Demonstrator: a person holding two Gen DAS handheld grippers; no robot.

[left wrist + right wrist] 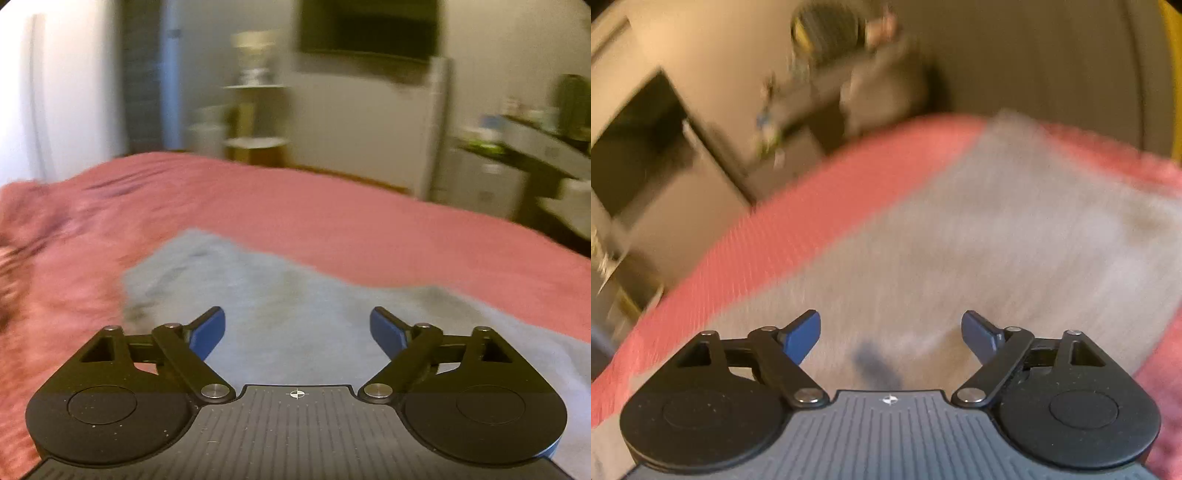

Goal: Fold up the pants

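While over grey pants (280, 317), both claws, left (297, 334) and right (891, 336), wide apart, empty; television (369, 29) left-view only.

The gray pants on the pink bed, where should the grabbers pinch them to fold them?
Probably at an edge, not the flat middle. The pants lie spread on the pink bedcover, so the far end gives fabric to pinch, coming from above and in from that edge. Both the left gripper and right gripper are open and empty.
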